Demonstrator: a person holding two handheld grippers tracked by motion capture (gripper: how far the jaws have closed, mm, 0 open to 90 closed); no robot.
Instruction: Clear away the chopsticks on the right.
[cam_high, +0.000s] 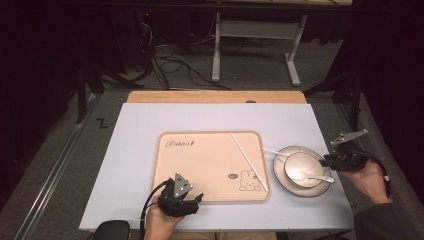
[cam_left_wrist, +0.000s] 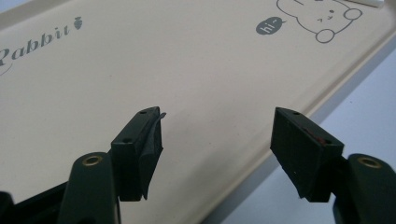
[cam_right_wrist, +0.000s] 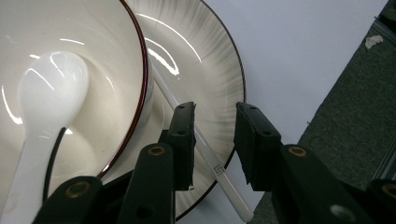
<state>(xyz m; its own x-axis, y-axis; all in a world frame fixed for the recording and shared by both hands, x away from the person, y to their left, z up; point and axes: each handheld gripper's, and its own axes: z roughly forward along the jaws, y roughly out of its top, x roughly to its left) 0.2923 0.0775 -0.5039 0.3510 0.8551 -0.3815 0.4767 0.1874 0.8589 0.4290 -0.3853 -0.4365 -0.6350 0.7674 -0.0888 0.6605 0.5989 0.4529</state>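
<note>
While I am holding the right gripper (cam_high: 334, 159) at the right edge of the plate (cam_right_wrist: 219, 84), its jaws are standing partly open with one white chopstick (cam_right_wrist: 205, 149) lying between them. In the right gripper view, the left pad (cam_right_wrist: 184, 140) is sitting right at the chopstick, but the right pad is standing clear of it, so I am not counting this as a grip. That chopstick is resting across the plate rim, beside the bowl (cam_right_wrist: 102, 56), with its end reaching past the rim onto the white table (cam_high: 300, 120). I am seeing the white spoon (cam_right_wrist: 46, 107) lying inside the bowl, and the bowl is sitting on the plate, to the right of the tray (cam_high: 200, 165).

I am keeping the left gripper (cam_high: 186, 200) at the near edge of the tray, left of centre. Its jaws are standing wide open and holding nothing; the bare tray surface is showing between them. A second chopstick (cam_high: 248, 161) is lying diagonally on the right part of the tray, running from the far edge toward the rabbit drawing (cam_high: 246, 181).
</note>
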